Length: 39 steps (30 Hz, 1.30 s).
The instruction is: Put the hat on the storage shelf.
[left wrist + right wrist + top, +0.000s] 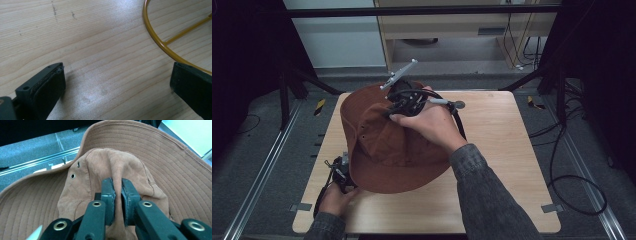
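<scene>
Brown hat [387, 145], a wide-brimmed cloth one, hangs tilted over the middle of the table [502, 165], lifted by its crown. The right gripper [117, 195] is clamped on a pinched fold of that crown, just beside two metal eyelets [72, 176]. The left gripper [117, 82] rests low at the hat's near-left brim edge, its jaws wide apart over bare wood, with a yellow wire ring [160, 43] lying just beyond them. This looks like a carrying step; setting the hat over that ring probably comes next, calling for a steady lowering. No writing or brand is legible anywhere.
</scene>
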Motion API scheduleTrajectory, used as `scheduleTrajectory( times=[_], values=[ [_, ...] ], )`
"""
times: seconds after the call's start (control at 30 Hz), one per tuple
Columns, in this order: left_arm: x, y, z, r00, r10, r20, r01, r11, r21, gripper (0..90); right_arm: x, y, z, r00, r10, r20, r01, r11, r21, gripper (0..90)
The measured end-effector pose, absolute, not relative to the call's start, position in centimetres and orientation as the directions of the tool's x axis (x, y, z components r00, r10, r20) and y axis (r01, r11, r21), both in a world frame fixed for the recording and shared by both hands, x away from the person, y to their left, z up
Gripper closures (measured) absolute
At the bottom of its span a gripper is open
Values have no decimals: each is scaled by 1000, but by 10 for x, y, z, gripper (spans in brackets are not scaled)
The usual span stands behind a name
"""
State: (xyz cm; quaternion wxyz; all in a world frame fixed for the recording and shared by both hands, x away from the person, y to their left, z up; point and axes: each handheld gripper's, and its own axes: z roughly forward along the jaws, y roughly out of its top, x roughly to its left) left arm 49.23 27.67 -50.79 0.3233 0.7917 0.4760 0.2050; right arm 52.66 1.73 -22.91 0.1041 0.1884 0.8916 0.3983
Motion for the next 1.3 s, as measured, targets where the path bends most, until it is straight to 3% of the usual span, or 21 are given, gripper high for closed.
scheduleTrajectory(
  times=[0.43, 0.77, 1.3],
  values=[
    [492, 276, -508, 460, 888, 15, 621, -334, 709, 0, 526, 19, -230, -903, 428, -34, 258, 603, 755, 693],
    [492, 277, -508, 464, 886, 15, 621, -337, 707, 0, 525, 16, -229, -894, 447, -36, 262, 585, 768, 527],
    [492, 276, -508, 460, 888, 15, 619, -333, 711, 0, 526, 14, -229, -893, 450, -33, 266, 584, 767, 458]
  ],
)
